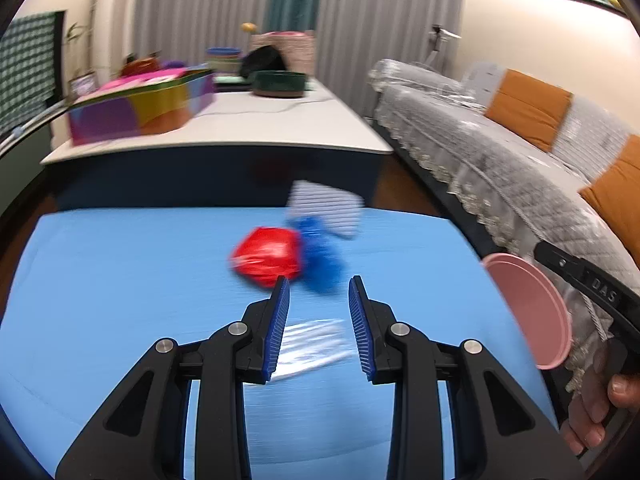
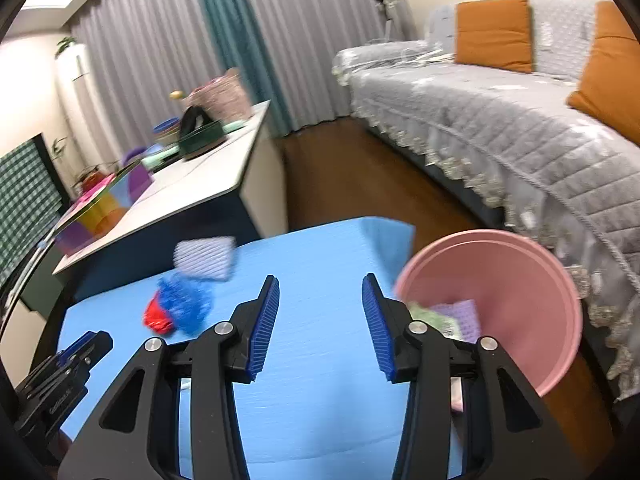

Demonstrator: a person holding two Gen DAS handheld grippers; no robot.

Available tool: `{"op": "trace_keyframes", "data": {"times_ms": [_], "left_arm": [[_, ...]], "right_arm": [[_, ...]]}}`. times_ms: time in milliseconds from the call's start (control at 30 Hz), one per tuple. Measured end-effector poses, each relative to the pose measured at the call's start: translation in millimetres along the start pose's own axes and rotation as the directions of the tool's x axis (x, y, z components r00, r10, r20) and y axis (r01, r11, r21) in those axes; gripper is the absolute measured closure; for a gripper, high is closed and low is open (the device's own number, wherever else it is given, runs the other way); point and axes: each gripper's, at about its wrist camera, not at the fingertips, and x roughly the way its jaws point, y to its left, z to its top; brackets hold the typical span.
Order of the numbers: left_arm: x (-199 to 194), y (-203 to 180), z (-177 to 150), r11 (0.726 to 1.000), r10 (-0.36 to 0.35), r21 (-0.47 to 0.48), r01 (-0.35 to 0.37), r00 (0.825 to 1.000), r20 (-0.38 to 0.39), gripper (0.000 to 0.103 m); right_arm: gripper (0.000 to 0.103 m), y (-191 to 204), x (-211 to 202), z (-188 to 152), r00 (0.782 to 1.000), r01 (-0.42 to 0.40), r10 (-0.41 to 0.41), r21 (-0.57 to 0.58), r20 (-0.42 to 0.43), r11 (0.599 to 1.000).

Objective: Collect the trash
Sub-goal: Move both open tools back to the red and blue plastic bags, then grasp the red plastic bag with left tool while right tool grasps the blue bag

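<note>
Blue cloth-covered surface (image 1: 120, 280), motion blur all over, so read it loosely. Your left tongs (image 1: 319, 284) stand apart with nothing between the pads, and your right tongs (image 2: 319, 284) also gape empty. Neither is gripping anything.

The trash sits toward the far middle of the surface: a crumpled red plastic wrapper (image 1: 268, 256), touching it on the right a crumpled blue plastic piece (image 1: 320, 256), and just beyond those a white-and-blue striped packet (image 1: 326, 208) near the far edge. A clear shiny plastic film (image 1: 310, 344) lies nearest, right below the left tongs. The round pink plastic bin (image 2: 520, 264) stands off the right edge of the surface, beside the grey quilted sofa (image 2: 500, 120), with a green piece and a purple waffle-textured piece already in it.

My read: you're going for the next piece. The clear film looks like the easy pick for the left tongs, since it's flat and close. Drop the tips low and pinch a raised fold, or it'll likely slide on the cloth. Red and blue touch each other, so take one at a time or clamp both where they meet. Slow down before closing.

Counts: trash pieces left on the surface, four (red, blue, striped, clear film). Pieces visible in the bin, two. Bins, one. Tongs, two. Orange cushions on the sofa, two. Beyond it, one cluttered white table.
</note>
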Motion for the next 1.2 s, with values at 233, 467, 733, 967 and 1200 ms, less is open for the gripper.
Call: {"op": "trace_keyframes", "data": {"times_ms": [233,467,733,967,1200], "left_arm": [[7.4,51.2,-4.5,0.994,0.068,-0.083,-0.069,0.997,-0.022,0.072],[27.1,66.2,-6.8,0.990,0.066,-0.125,-0.071,0.997,-0.040,0.072],[51.9,75.9,-1.0,0.986,0.056,-0.156,-0.063,0.997,-0.051,0.072],[64.0,80.4,2.2,0.988,0.038,-0.150,-0.046,0.998,-0.057,0.072],[76.6,82.5,0.3,0.983,0.024,-0.177,-0.036,0.997,-0.071,0.072]], "right_arm": [[0.064,38.1,18.6,-9.6,0.996,-0.088,0.086,-0.043,-0.034,0.995],[0.069,57.8,36.8,-18.0,0.987,-0.150,0.145,-0.067,-0.071,0.986],[0.069,88.4,60.8,-23.8,0.969,-0.230,0.218,-0.112,-0.113,0.967],[0.062,113.9,87.4,-27.1,0.954,-0.277,0.254,-0.152,-0.156,0.949],[0.062,121.9,111.3,-36.3,0.943,-0.292,0.257,-0.155,-0.211,0.944]]}}
